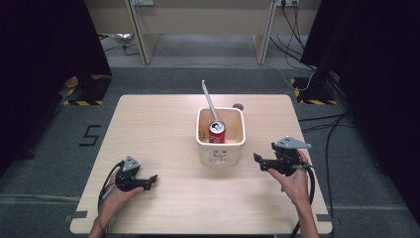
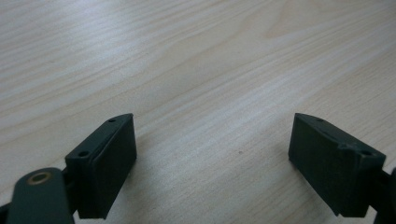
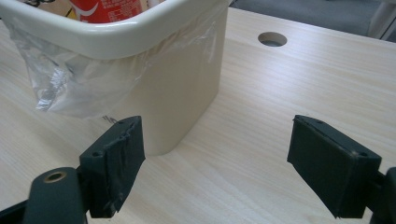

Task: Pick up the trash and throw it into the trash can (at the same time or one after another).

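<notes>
A cream square bin [image 1: 221, 148] stands at the middle of the wooden table [image 1: 163, 124], lined with a clear plastic bag [image 3: 70, 88] that hangs over its rim. Inside it are a red soda can [image 1: 217, 132] and a long grey utensil handle [image 1: 209, 100] leaning toward the back. My left gripper [image 1: 151, 181] rests low near the front left of the table, open, with bare wood [image 2: 210, 93] between its jaws. My right gripper [image 1: 258, 161] hovers just right of the bin [image 3: 187, 79], open and holding nothing.
A round cable hole [image 1: 238, 106] sits in the table behind the bin. Cables trail from both grippers off the front edge. Beyond the table are desk legs, floor cables and yellow-black striped bases on grey carpet.
</notes>
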Demonstrator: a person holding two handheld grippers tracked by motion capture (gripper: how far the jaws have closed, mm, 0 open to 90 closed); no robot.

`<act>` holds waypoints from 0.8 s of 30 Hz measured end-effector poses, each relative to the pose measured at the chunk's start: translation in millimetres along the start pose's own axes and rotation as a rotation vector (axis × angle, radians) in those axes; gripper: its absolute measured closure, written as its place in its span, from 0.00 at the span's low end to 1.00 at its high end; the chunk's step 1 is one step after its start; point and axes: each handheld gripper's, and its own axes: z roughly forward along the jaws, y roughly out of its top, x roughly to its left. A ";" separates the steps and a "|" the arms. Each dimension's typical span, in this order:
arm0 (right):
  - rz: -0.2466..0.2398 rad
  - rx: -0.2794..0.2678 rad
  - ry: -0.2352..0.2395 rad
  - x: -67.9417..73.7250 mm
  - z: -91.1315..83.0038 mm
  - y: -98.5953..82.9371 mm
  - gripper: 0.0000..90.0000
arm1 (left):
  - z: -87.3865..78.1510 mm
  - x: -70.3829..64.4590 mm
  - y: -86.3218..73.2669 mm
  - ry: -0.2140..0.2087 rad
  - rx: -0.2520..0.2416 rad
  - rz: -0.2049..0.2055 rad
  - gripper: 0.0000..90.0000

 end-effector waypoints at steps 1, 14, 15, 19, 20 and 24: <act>-0.001 -0.005 0.002 0.8 0.8 -1.0 0.21 | 0.0 0.0 0.0 0.000 0.000 0.000 0.16; -0.009 0.027 0.018 10.3 7.9 -15.5 0.20 | 0.0 0.0 0.0 0.000 0.000 0.000 0.16; -0.009 0.033 0.021 11.1 8.7 -16.6 0.20 | 0.0 0.0 0.0 0.000 0.000 0.000 0.16; -0.009 0.053 0.024 14.0 13.3 -21.5 0.20 | 0.0 0.0 0.0 0.000 0.000 0.000 0.16; -0.013 0.054 0.020 14.1 14.0 -22.2 0.20 | 0.0 0.0 0.0 0.000 0.000 0.000 0.16; -0.007 0.068 0.020 15.1 14.8 -26.8 0.20 | 0.0 0.0 0.0 0.000 0.000 0.000 0.16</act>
